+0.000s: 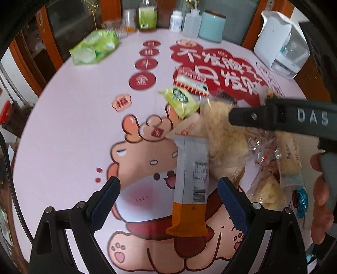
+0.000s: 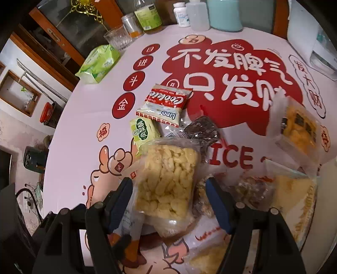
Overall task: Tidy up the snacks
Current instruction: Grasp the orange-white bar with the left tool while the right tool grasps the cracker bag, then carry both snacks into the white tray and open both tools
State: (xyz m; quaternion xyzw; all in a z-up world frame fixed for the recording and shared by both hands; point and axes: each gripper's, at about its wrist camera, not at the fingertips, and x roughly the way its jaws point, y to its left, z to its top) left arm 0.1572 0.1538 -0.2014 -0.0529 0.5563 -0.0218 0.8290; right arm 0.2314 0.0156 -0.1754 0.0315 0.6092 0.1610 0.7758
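A pile of snacks lies on the pink printed tablecloth (image 1: 63, 134). In the left wrist view my left gripper (image 1: 168, 202) is open, its fingers on either side of a white-and-orange bar wrapper (image 1: 190, 185) lying flat, apart from it. My right gripper (image 1: 280, 120) reaches in from the right above a clear bag of puffed rice cake (image 1: 223, 137). In the right wrist view my right gripper (image 2: 169, 197) is open around that rice cake bag (image 2: 166, 181). A red-white Lipo pack (image 2: 166, 103), a green pack (image 2: 145, 130) and a dark snack bag (image 2: 202, 128) lie beyond.
More clear bags of yellow snacks (image 2: 294, 198) and a boxed yellow snack (image 2: 299, 128) lie at the right. A green tissue pack (image 1: 94, 46), glasses (image 2: 117, 38), bottles (image 1: 147, 16), a teal canister (image 1: 211, 26) and a white appliance (image 1: 278, 40) stand along the far table edge.
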